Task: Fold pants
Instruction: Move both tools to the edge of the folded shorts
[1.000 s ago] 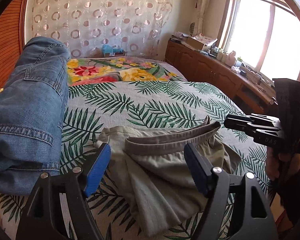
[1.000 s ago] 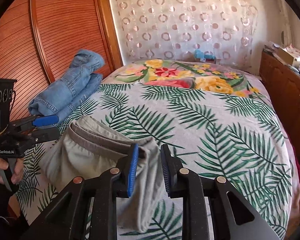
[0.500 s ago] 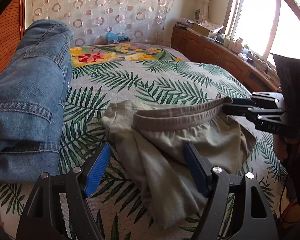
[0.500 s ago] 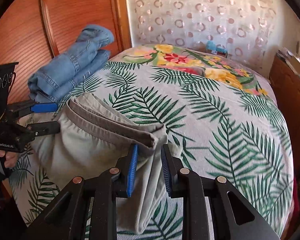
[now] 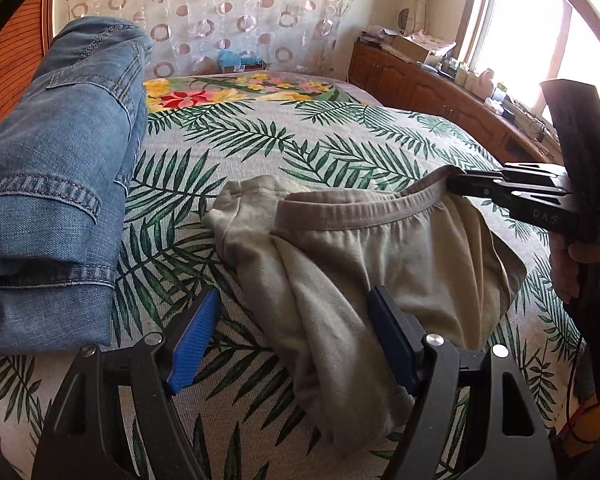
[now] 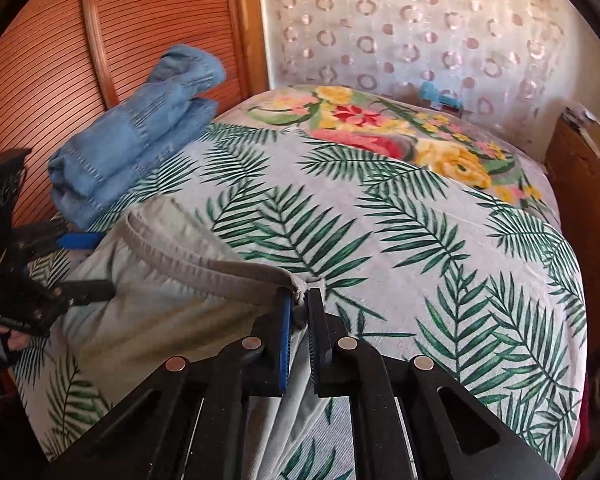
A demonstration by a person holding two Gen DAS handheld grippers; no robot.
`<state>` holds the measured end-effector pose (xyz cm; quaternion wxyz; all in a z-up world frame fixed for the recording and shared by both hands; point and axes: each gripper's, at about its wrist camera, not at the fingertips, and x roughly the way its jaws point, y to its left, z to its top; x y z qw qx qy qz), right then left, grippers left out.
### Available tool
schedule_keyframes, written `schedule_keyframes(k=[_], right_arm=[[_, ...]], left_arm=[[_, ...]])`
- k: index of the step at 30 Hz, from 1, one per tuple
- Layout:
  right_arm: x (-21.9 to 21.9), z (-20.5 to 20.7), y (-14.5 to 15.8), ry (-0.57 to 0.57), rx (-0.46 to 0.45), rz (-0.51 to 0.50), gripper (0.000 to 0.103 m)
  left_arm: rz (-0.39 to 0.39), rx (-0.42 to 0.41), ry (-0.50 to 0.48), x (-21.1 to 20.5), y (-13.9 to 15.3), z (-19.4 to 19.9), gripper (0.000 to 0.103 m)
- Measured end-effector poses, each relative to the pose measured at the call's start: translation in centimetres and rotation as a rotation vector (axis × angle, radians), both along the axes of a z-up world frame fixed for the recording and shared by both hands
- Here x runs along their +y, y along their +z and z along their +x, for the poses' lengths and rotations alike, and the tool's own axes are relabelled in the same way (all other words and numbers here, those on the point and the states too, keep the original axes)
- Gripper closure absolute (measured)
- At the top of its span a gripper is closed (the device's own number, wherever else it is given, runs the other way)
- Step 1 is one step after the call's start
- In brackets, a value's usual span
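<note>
Grey-green pants (image 5: 380, 256) lie crumpled on the palm-print bedspread (image 5: 260, 140), grey waistband (image 5: 360, 212) facing up. My left gripper (image 5: 292, 336) is open, its blue pads either side of a hanging fold of the pants, not gripping. My right gripper (image 6: 299, 300) is shut on the waistband's right end (image 6: 300, 284) and lifts it; it also shows in the left wrist view (image 5: 460, 188). The left gripper shows in the right wrist view (image 6: 84, 264), open by the pants' left side (image 6: 148, 280).
Folded blue jeans (image 5: 52, 184) lie at the bed's left side, by the wooden slatted wall (image 6: 60, 60). A wooden cabinet (image 5: 420, 84) with clutter runs under the window on the right. A floral cover (image 6: 380, 124) lies at the bed's far end.
My right gripper closed on the waistband's right end and pulled it up and taut. My left gripper moved in lower around the pants, still open.
</note>
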<state>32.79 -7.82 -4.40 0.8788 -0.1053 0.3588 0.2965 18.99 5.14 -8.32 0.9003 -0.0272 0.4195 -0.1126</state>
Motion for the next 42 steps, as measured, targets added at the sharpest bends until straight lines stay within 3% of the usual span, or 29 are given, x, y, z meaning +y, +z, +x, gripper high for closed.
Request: schedule_keyframes(k=[5,9,19,21,28,35,42], right_arm=[[0.2,-0.2,-0.8,-0.022,0.017,-0.014,0.094],[-1.3,-1.1,-0.5,-0.065,0.020,0.013,0.085],[-4.4,-6.5,-1.0,-0.090,0.057,0.042,0.081],[-4.6,-7.4,-1.0,-0.084,0.055,0.043,0.076],[-5.4,-9.4,-0.9,-0.093,0.042,0.064,0.076],[-5.9,-11.0,-1.6,-0.104,0.046,0.119,0.075],[-4.5,-12.1,-1.9,-0.124,0.019,0.076,0.072]], left_arm=[[0.008,0.001,-0.003,-0.2,-0.1,0.1,0.025],[0.009,0.001,-0.003,-0.2,-0.1,0.1,0.025],[0.017,-0.005,0.006,-0.1,-0.1,0.1,0.025],[0.016,-0.020,0.022,0.1,0.3,-0.4,0.025],[-0.027,-0.076,0.004,0.3,1.6,-3.9,0.025],[-0.050,-0.063,-0.028,-0.2,0.6,-6.1,0.058],[-0.031,-0.079,-0.041,-0.9,0.5,-7.2,0.061]])
